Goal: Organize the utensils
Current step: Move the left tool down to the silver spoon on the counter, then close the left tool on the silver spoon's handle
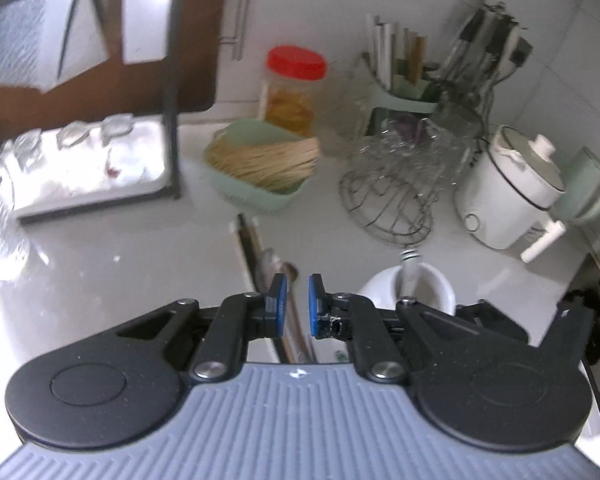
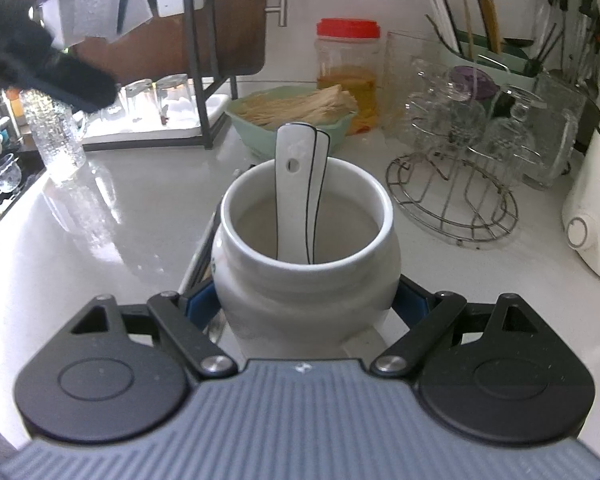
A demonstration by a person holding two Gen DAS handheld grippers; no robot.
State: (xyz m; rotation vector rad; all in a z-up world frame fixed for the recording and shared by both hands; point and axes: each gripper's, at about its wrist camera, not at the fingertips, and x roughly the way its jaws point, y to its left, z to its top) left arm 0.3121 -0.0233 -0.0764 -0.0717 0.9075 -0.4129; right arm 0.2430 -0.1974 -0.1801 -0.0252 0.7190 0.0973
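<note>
White countertop [image 2: 440, 280] fills both views, glossy and crowded toward the upper half of each frame. In the right wrist view a black metal dish rack [image 2: 192, 52] occupies the upper left, with upturned glasses on its tray, and a wire stand [image 2: 452, 208] hung with clear glass cups sits at right centre. A white ceramic jar [image 2: 306, 268] dominates the middle of that view; the right gripper [image 2: 306, 308] is clamped on its lower body, jaws spread wide with blue pads pressed against both sides. Inside the jar a white ceramic spoon [image 2: 296, 184] with a dark outline stands handle up, leaning on the far rim. Behind it a pale green basket [image 2: 260, 136] holds a bundle of thin sticks, and a clear jar with a red lid [image 2: 348, 64] stands just behind the basket. In the left wrist view, which is blurred, the left gripper [image 1: 298, 304] sits low in the centre with its blue pads [image 1: 278, 300] close together but a narrow gap between them; whether they pinch anything I cannot tell. Below and beyond that gap, dark chopsticks [image 1: 250, 248] and a metal spoon [image 1: 268, 266] lie on the counter, just left of the white jar.
</note>
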